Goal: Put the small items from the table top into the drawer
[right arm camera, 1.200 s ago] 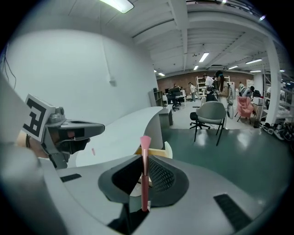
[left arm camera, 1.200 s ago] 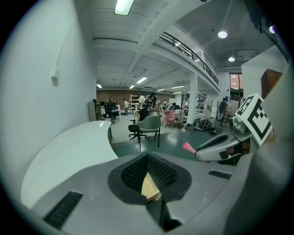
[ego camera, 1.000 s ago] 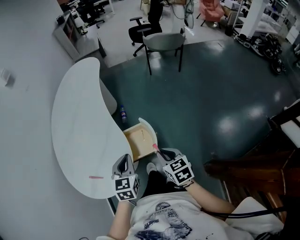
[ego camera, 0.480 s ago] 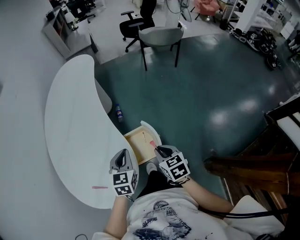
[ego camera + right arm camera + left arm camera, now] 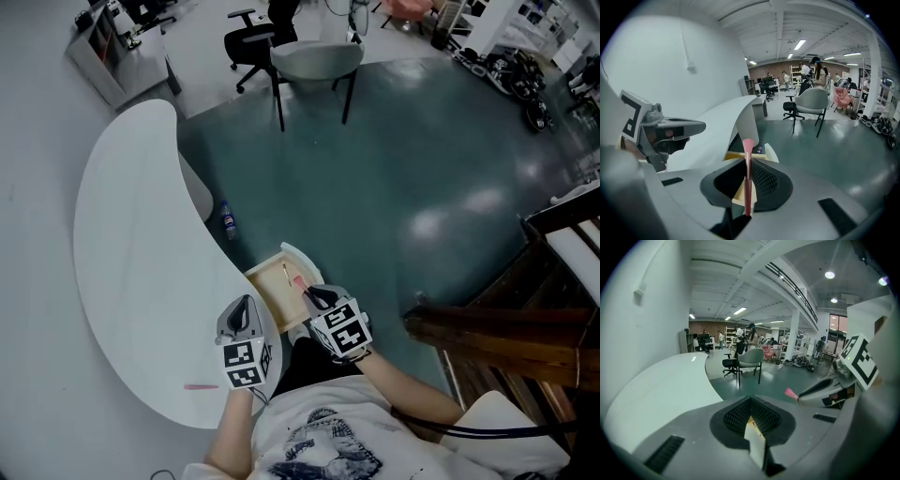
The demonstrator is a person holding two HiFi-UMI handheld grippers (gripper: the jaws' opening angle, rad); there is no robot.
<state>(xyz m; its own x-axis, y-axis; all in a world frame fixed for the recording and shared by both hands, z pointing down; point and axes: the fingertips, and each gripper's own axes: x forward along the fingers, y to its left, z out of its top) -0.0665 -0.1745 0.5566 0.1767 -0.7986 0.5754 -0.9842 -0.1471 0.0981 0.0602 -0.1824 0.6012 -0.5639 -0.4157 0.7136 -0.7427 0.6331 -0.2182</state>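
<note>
Dark green floor (image 5: 403,169) is filling the right of the head view, and a white curved table (image 5: 141,253) is running down its left side. An open drawer (image 5: 270,298) with a pale wooden inside is jutting out from the table's near edge.

I am holding the right gripper (image 5: 307,292) over the drawer's near right corner. Its jaws are pinching a pink makeup brush (image 5: 298,281) by the handle (the bristle head is sticking out past the jaw tips, over the drawer's inside). I cannot tell whether the brush is touching the wood.

I am keeping the left gripper (image 5: 244,309) over the table edge just beside the drawer's left side. Its jaws are resting pressed together with nothing between them.

One slim pink item (image 5: 200,385) is lying flat on the table top near the person's edge, to the left of the left gripper and apart from it. Its kind is too small to make out.

Beyond the drawer, a small bottle (image 5: 228,222) is standing on the floor beside the table's base. A grey chair (image 5: 314,58) is standing at the far end of the green floor.
</note>
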